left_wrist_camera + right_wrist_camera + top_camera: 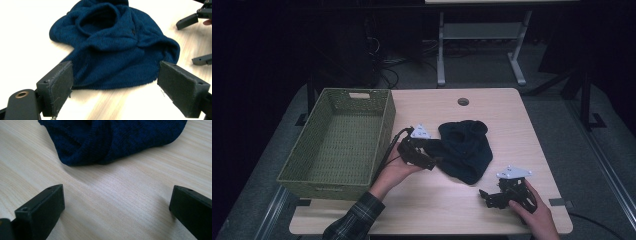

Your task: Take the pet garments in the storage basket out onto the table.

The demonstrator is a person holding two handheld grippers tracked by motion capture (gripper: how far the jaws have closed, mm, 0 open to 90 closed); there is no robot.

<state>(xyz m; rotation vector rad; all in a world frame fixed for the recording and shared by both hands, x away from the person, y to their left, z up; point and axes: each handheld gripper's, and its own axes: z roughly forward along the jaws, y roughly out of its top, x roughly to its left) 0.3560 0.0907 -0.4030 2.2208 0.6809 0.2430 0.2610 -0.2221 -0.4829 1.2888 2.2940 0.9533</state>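
Note:
A crumpled dark blue knit cloth point(464, 145) lies at the middle of the wooden table point(512, 125). My left gripper point(432, 152) is at its left edge, held in a hand, and it is open. In the left gripper view the cloth point(112, 45) lies just ahead, and its near hem sits between the two wide-apart pads point(58, 87) of the left gripper point(115, 75). My right gripper point(489, 194) rests low near the front right, open, a short way from the cloth. In the right gripper view, bare wood lies under the right gripper point(117, 200), with the cloth point(112, 137) beyond.
A green woven basket point(384, 125) with nothing in it stands on the table's left side, close to my left hand. A cable hole point(463, 101) sits near the far edge. The legs of another desk point(440, 50) stand on the floor behind.

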